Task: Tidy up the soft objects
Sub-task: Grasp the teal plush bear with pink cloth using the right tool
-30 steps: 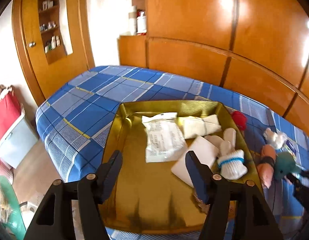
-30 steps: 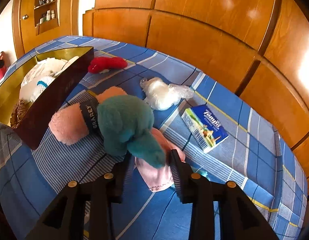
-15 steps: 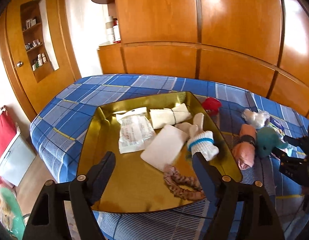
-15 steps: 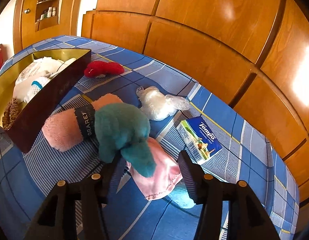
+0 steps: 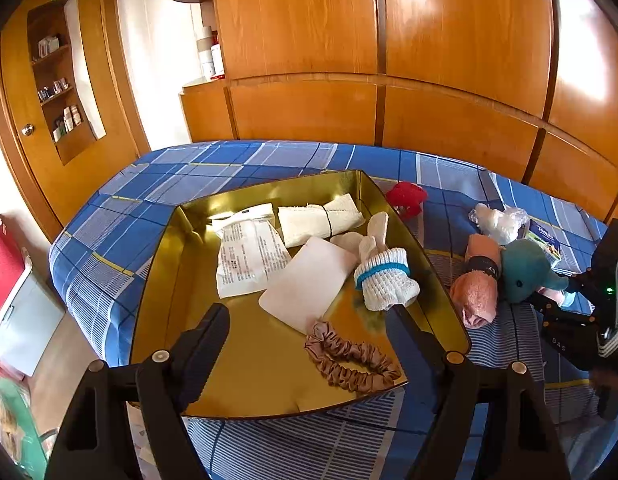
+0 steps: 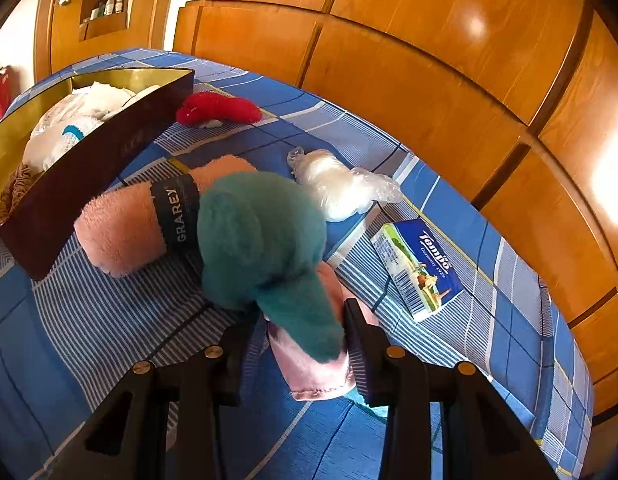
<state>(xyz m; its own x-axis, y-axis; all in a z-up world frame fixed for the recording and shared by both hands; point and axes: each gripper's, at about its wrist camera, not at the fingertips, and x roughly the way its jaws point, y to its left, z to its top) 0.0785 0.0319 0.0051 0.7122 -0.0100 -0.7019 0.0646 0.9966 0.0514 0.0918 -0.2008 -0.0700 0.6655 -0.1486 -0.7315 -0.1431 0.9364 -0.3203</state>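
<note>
A gold tray (image 5: 449,312) on the blue plaid bed holds white cloths, a white sock (image 5: 385,280) and a brown scrunchie (image 5: 349,356). My left gripper (image 5: 309,336) is open and empty above the tray's near part. My right gripper (image 6: 297,340) stands around the tail of a teal plush toy (image 6: 261,240), with the fingers close on both sides. Under the plush lies a pink cloth (image 6: 317,372). A rolled pink towel (image 6: 125,224) with a dark band lies beside it. In the left wrist view the plush (image 5: 525,268) and towel (image 5: 477,292) lie right of the tray.
A red soft item (image 6: 217,110), a white item in clear plastic (image 6: 341,188) and a Tempo tissue pack (image 6: 421,268) lie on the bed. The tray wall (image 6: 89,184) stands left of the towel. Wooden wardrobe panels run behind the bed.
My left gripper pulled back and up from the tray, so the scrunchie shows. My right gripper opened wider half a second ago and has now narrowed around the teal plush's tail.
</note>
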